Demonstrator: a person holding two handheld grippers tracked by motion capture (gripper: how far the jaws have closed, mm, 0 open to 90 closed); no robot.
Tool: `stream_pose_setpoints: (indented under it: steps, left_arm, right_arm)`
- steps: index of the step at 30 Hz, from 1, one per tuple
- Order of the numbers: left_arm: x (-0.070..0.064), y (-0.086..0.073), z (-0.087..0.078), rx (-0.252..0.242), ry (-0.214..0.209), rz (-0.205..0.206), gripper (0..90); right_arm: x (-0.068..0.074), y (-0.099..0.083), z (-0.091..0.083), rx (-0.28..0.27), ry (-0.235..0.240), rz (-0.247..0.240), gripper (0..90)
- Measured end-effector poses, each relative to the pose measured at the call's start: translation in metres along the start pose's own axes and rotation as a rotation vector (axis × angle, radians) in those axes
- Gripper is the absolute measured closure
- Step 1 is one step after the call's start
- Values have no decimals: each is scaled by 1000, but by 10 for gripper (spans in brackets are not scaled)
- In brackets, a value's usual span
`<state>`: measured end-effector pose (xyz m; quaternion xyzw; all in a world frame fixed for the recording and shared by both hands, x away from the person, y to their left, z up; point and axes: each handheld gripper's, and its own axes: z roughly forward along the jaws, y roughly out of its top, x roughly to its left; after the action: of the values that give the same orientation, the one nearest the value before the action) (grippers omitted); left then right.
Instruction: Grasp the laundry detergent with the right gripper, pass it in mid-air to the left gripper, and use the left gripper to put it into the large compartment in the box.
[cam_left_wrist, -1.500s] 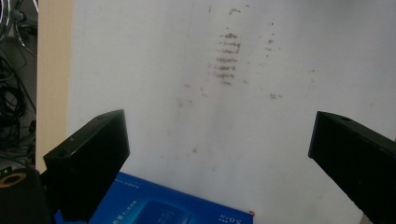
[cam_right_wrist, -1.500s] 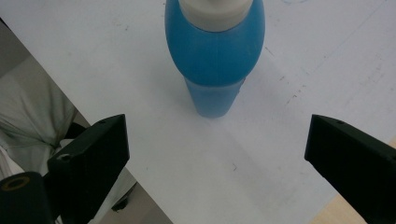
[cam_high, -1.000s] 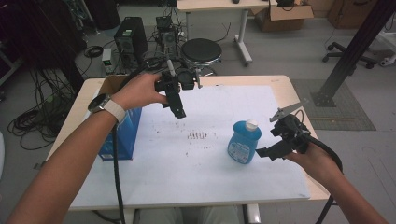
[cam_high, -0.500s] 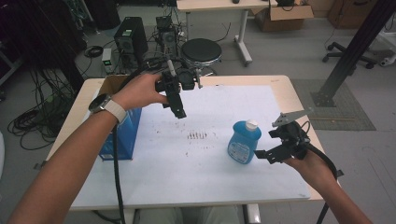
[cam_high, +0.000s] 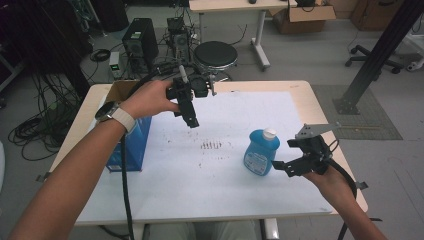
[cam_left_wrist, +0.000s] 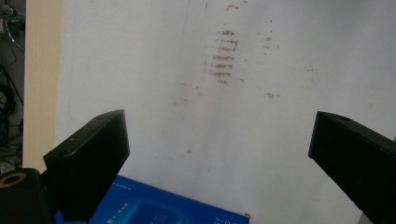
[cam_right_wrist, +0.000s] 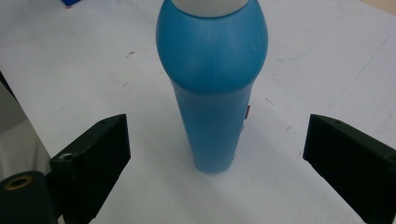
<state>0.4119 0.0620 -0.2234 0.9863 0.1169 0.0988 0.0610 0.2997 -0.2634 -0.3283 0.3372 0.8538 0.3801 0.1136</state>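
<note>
stained white sheet on wooden table, cluttered room

The blue bottle's white cap is cut off at top edge; the blue box at bottom edge.

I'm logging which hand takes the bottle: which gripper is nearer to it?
Right. The right gripper sits open just beside the blue bottle, not touching it. The left gripper hangs open above the paper, well away, near the blue box.
</note>
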Motion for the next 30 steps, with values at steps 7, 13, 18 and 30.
stream_pose_setpoints:
  steps: [7,13,18,30]
  left_arm:
    - [0,-1,0,-3,0,-1,58]
    - [0,-1,0,0,1,-3,58]
    - [0,-1,0,0,1,-2,58]
    - [0,0,1,-1,2,-5,57]
  right_arm:
    - [0,-7,2,-48,-6,-4,72]
    - [0,-17,5,-62,-3,4,75]
    - [0,-22,6,-68,-5,6,75]
    - [2,-32,11,-89,-9,3,72]
